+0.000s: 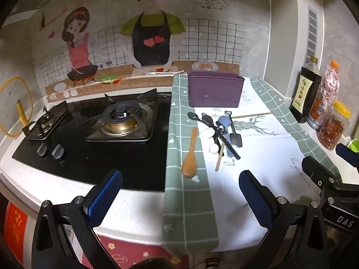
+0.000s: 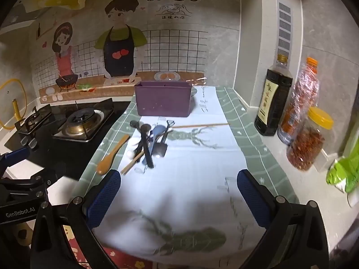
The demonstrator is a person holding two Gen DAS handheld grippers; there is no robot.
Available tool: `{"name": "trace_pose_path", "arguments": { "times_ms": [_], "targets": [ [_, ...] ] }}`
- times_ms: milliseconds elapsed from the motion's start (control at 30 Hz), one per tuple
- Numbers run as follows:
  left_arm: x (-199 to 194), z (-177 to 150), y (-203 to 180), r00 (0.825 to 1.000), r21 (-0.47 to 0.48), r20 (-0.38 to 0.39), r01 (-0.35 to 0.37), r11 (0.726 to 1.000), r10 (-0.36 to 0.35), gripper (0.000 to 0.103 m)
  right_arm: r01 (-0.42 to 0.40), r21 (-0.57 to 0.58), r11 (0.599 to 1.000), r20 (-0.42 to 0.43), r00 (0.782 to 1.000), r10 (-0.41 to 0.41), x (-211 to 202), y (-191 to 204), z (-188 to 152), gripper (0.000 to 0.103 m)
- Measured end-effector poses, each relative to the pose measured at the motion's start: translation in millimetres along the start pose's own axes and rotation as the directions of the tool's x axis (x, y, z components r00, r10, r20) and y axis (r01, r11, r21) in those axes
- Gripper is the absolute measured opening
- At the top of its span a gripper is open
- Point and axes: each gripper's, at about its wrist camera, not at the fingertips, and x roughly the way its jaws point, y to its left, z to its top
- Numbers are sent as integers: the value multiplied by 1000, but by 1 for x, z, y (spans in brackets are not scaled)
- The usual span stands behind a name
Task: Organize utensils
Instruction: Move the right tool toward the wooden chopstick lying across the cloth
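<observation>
Short of the utensil pile [image 2: 148, 143], both grippers, left gripper [image 1: 180, 198] and right gripper [image 2: 178, 198], gape empty; sorting unstarted, next: grasp one utensil for the purple bin [image 2: 163, 102].

1. Utensil box [image 1: 214, 89]: plain purple.
2. Cloth [image 2: 251, 154]: green border with white grid lines, white centre with a grey-green deer print.
3. Wooden spoon [image 1: 190, 157]: orange-brown.
4. Spatula [image 1: 235, 134]: black.
5. Plastic spoon [image 1: 225, 125]: pale blue.
6. Hob [image 1: 89, 148]: glossy black.
7. Jar lid [image 2: 320, 117]: yellow.
8. Gripper pads [image 1: 105, 195]: blue, mesh-textured.
</observation>
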Motion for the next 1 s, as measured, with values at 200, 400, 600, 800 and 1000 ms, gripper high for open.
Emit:
{"name": "trace_pose_path", "arguments": {
  "times_ms": [200,400,600,800,1000],
  "targets": [
    [32,32,-14,1000,8,1,12,1000,-12,103,-9,-7,1000,29,1000,9,31,-15,32,103],
    [67,74,-29,1000,4,-8,19,1000,-19,103,-20,-3,1000,24,1000,20,75,-42,67,103],
    [98,95,-35,1000,-58,-14,6,998,-7,103,33,-76,997,8,999,-32,126,-77,94,103],
    [118,83,-23,996,-94,-85,-32,995,24,103,11,-183,983,-57,998,-22,170,-108,98,103],
    [131,67,-7,989,-117,-136,-68,991,52,103,-236,-163,958,-202,958,202,200,-100,94,103]
  ]
}}
